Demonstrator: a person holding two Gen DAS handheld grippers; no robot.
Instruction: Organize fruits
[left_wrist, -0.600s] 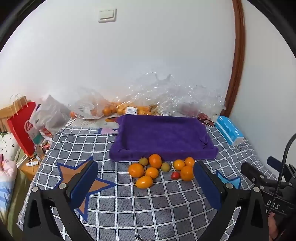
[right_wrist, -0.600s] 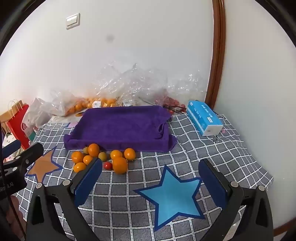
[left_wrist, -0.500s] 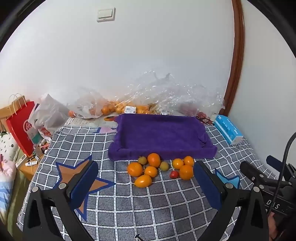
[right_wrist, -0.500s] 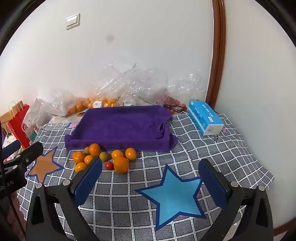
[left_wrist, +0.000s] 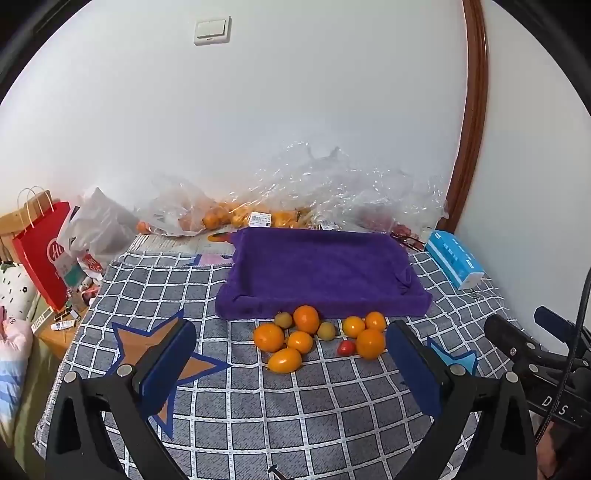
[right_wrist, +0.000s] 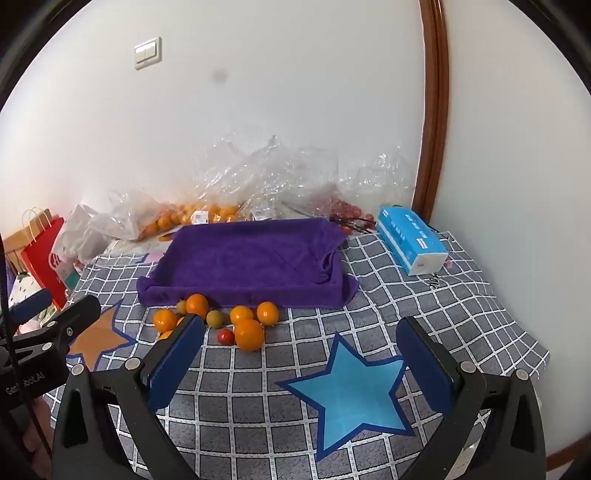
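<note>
While nothing is gripped yet, here's each view for you.

Left wrist view:
- left gripper (left_wrist: 291, 363): your jaws are spread wide, nothing between the pads, hanging over the checked cloth (left_wrist: 258, 417).
- fruit pile (left_wrist: 317, 338): loose cluster on the cloth, straight ahead of your claw, just in front of the purple tray's near edge.
- purple tray (left_wrist: 321, 269): towel-lined, no fruit in it, directly behind the pile.
- oval orange fruit (left_wrist: 284, 360): nearest piece to this claw, long axis runs left-right across your view, so roughly in line with the jaw gap.
- red tomato (left_wrist: 346, 347): small, sits right of centre beside the big orange (left_wrist: 370, 343).
- right gripper: only its black body shows at the right edge.

Right wrist view:
- right gripper (right_wrist: 301, 360): jaws also fully apart, empty, over the blue star (right_wrist: 351, 391).
- fruit pile (right_wrist: 221, 319): lies ahead and to the left of this claw; left finger (right_wrist: 175, 363) hides part of it.
- big orange (right_wrist: 250, 334): the closest piece here, touching or nearly touching the red tomato (right_wrist: 225, 336).
- purple tray (right_wrist: 247, 262): ahead, slightly left.
- tissue pack (right_wrist: 410, 240): right of the tray, apart from it.

Key relation:
- nearer hand: my read, the left is centred on the pile; your right needs to swing left first.
- progress: nothing sorted, all loose fruit outside the tray.
</note>
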